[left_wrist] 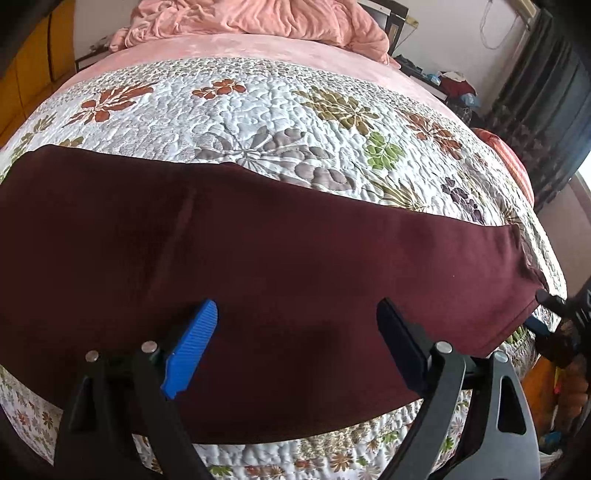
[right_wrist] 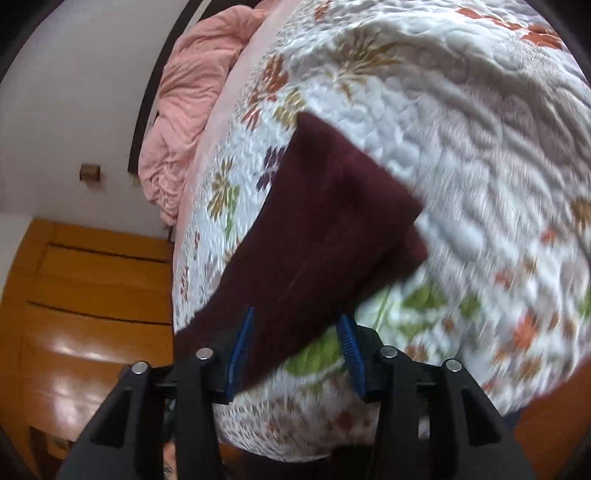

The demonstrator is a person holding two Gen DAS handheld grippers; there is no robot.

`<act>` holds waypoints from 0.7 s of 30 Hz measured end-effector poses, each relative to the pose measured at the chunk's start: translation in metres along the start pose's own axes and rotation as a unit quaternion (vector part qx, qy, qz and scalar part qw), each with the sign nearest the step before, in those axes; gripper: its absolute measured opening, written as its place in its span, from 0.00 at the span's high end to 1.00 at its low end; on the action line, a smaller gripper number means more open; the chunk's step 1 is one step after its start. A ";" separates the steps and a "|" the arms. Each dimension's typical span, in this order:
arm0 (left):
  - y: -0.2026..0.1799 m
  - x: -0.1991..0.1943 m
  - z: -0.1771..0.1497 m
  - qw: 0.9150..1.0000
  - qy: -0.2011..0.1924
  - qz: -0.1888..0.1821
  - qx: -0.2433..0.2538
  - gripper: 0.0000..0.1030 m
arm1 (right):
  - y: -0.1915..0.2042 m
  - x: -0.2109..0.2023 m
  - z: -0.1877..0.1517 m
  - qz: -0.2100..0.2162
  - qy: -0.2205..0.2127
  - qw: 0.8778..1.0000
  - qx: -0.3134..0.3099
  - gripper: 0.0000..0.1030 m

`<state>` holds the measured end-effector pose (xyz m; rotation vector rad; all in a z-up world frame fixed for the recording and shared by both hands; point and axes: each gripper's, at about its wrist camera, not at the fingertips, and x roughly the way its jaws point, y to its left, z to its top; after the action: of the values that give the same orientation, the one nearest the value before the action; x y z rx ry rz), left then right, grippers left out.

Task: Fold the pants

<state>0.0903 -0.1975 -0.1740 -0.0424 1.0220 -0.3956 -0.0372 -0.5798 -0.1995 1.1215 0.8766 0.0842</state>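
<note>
Your bed [left_wrist: 280, 110] wears a floral quilt [left_wrist: 258, 122], a pink blanket [left_wrist: 258, 18] heaped at its head. The maroon pants [left_wrist: 258, 258] lie flat across it. Your left gripper [left_wrist: 295, 332] has jaws apart above them; your right gripper [right_wrist: 295, 343] straddles the leg end, pads not pressing.

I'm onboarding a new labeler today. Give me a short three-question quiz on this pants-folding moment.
1. True or false: the pants hang over a chair.
2. What colour are the left gripper's pads? A) red B) blue C) green
3. Fill in: the right gripper has the pants' near end between its ___ jaws.

Key
1. False: they lie across the floral quilt on the bed.
2. B
3. Open: the pads stand apart on either side of the cloth, not pressing it.
</note>
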 end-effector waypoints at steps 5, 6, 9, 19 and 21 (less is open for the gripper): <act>-0.005 0.000 -0.002 1.000 0.000 -0.006 0.007 0.13 | 0.000 0.010 0.010 0.015 -0.028 0.999 0.028 0.50; -0.005 -0.002 -0.002 1.000 0.001 -0.014 0.007 0.13 | -0.004 0.012 0.015 0.029 -0.034 0.998 0.044 0.51; -0.007 -0.003 -0.002 1.000 0.003 -0.022 0.014 0.13 | -0.008 0.017 0.026 0.051 -0.041 0.996 0.057 0.72; 0.032 -0.028 0.017 0.997 -0.048 0.000 -0.052 0.13 | 0.069 -0.060 0.053 0.095 -0.132 0.985 -0.060 0.87; 0.036 -0.032 0.019 0.997 -0.056 0.009 -0.051 0.12 | 0.058 -0.084 0.055 0.072 -0.166 0.982 -0.060 0.87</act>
<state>0.1026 -0.1565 -0.1456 -0.1443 0.9311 -0.3204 -0.0376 -0.6330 -0.0967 1.0471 0.4856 0.0654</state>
